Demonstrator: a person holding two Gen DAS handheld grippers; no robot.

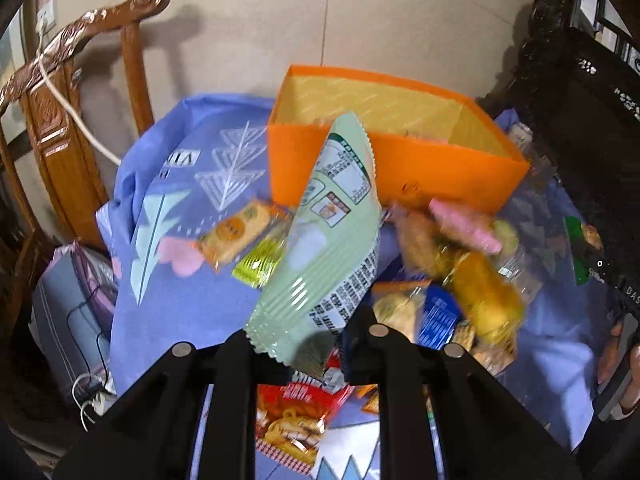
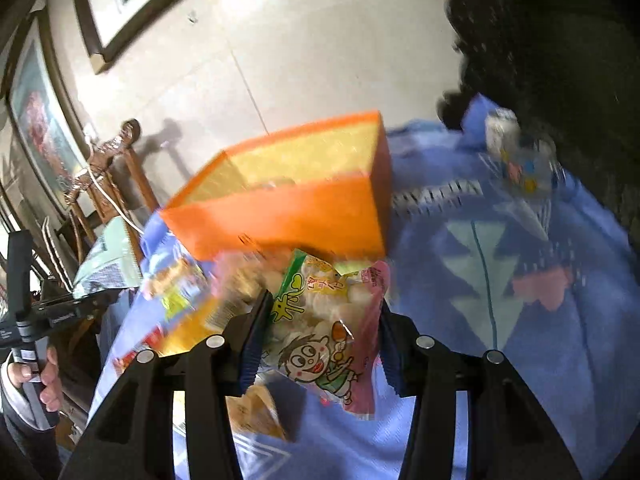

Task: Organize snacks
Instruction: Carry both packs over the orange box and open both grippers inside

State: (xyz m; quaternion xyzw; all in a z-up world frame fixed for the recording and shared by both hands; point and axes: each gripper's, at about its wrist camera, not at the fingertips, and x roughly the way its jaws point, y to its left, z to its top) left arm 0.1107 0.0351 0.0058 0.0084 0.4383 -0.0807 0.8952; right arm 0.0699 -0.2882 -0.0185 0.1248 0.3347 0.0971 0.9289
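The left gripper (image 1: 308, 344) is clamped on the crimped end of a pale green packet (image 1: 328, 240), held above the blue cloth (image 1: 168, 308) on the worktop. The right gripper (image 2: 320, 344) squeezes a pink cartoon snack bag (image 2: 332, 336) between partly spread jaws. Both views show the orange box (image 1: 400, 172) near the worktop's far edge. Only the left view shows the loose snacks (image 1: 460, 280) piled before it; only the right shows a hand (image 2: 44, 376) gripping a handle.

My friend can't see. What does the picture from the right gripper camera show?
The right gripper holds a pink snack bag with a cartoon kid between its fingers, above a blue patterned cloth. Just beyond it stands an open orange box with more snack packets beside it. At the far left, a hand holds the other gripper.
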